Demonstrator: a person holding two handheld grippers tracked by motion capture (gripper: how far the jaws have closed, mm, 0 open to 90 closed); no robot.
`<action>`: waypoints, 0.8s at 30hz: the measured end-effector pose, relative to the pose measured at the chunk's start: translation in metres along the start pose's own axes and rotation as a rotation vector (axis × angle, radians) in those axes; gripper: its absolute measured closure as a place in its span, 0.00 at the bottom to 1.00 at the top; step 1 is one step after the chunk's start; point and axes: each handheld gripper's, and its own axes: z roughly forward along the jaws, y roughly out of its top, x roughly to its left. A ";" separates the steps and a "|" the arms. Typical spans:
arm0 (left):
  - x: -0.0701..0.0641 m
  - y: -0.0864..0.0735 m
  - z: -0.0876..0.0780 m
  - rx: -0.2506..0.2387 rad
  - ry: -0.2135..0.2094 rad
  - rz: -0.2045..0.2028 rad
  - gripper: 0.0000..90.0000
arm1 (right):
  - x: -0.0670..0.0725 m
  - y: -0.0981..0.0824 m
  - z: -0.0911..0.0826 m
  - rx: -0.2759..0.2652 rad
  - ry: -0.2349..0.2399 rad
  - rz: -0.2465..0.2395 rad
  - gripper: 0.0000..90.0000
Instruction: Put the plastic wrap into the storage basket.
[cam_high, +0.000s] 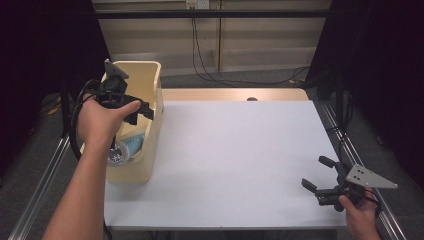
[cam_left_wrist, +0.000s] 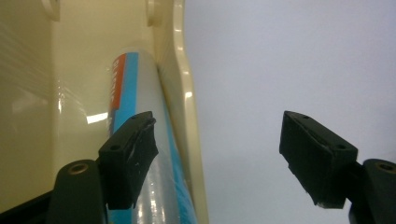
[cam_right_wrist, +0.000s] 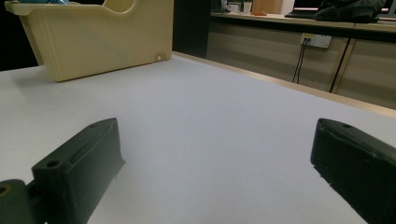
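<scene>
left hand-held gripper (cam_high: 142, 111): over cream bin (cam_high: 152, 145), jaws apart, nothing between them | bottle (cam_left_wrist: 140, 140): clear, blue-and-orange label, lying inside bin against its wall, just below left jaw | right hand-held gripper (cam_high: 320, 174): released, empty, low over white worktop (cam_high: 235, 160), well apart from bin

Your left gripper (cam_high: 142, 111) is raised, wrist bent, jaws spread with nothing between the fingers. Your right gripper (cam_high: 315, 172) sits low, jaws wide apart too.
</scene>
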 end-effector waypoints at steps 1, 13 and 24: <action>-0.002 0.000 0.000 0.006 -0.003 0.004 0.29 | 0.000 0.000 0.000 0.001 0.001 -0.003 0.02; -0.032 0.003 0.008 0.027 -0.050 0.076 0.24 | 0.001 0.000 0.000 0.003 0.004 -0.005 0.02; -0.052 0.000 0.018 0.026 -0.075 0.131 0.22 | 0.001 0.000 0.000 0.003 0.005 -0.005 0.02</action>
